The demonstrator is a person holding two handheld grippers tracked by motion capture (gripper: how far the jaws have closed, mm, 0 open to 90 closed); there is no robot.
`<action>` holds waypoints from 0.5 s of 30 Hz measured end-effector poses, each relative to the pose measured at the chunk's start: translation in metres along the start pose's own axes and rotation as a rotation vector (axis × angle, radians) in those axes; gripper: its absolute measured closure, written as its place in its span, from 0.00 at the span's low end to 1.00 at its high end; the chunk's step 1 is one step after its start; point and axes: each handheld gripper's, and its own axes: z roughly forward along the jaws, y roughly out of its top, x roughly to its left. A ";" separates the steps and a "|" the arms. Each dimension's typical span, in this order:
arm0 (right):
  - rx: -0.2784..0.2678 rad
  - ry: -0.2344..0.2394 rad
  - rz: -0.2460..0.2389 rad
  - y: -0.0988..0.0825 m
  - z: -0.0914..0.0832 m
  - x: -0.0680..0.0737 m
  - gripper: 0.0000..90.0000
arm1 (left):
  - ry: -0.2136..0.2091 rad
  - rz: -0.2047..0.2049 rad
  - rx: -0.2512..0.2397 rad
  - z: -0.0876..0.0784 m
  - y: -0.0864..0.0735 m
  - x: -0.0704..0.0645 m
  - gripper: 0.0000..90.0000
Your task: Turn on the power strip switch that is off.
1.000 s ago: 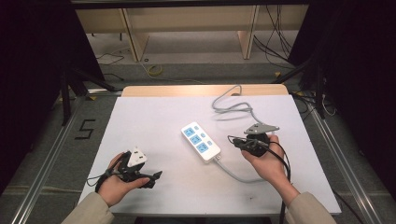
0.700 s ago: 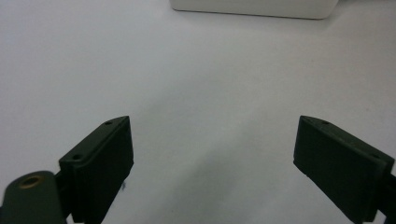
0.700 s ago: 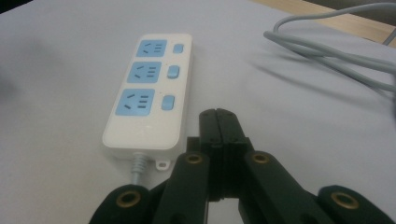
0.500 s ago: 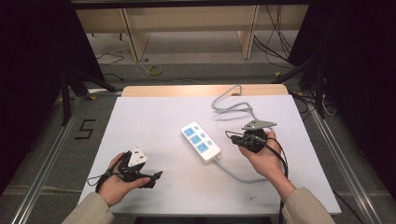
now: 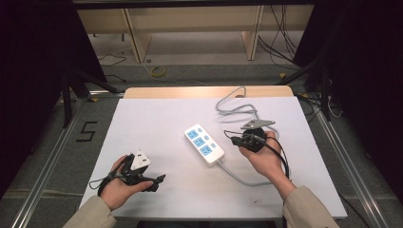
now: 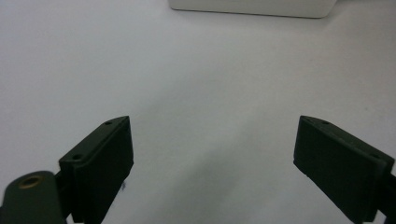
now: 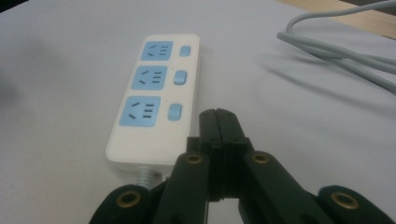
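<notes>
White hard-plastic power strip point(image 5: 204, 144) lies mid-bench, at 9 o'clock of the right gripper point(image 5: 236, 139), whose jaws are closed, empty. Left gripper point(image 6: 212, 163) gapes wide, empty. Rigid, light, smooth: grasp across its long sides.

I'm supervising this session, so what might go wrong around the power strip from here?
The right gripper is shut and sits just beside the power strip; pushing in could slide the strip across the table instead of pressing a switch. Its grey cord loops near that hand and might snag. The left gripper is open, too far away to steady the strip.
</notes>
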 end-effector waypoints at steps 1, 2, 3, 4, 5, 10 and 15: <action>0.002 0.001 -0.002 0.001 0.001 0.000 1.00 | 0.000 -0.003 0.000 0.000 0.000 0.000 0.13; 0.003 0.000 -0.003 0.002 0.001 0.000 1.00 | -0.002 0.002 0.003 0.000 0.000 0.000 0.13; 0.007 0.001 -0.006 0.003 0.003 0.001 1.00 | -0.002 0.002 0.004 0.000 0.000 0.000 0.13; 0.007 0.001 -0.006 0.003 0.003 0.001 1.00 | -0.002 0.002 0.004 0.000 0.000 0.000 0.13; 0.008 0.001 -0.008 0.004 0.004 0.002 1.00 | -0.002 0.002 0.004 0.000 0.000 0.000 0.13; 0.016 0.000 -0.013 0.007 0.008 0.003 1.00 | 0.000 0.002 0.007 0.000 0.000 0.000 0.13; 0.018 0.002 -0.013 0.010 0.010 0.003 1.00 | -0.001 0.004 0.008 0.000 0.000 0.000 0.13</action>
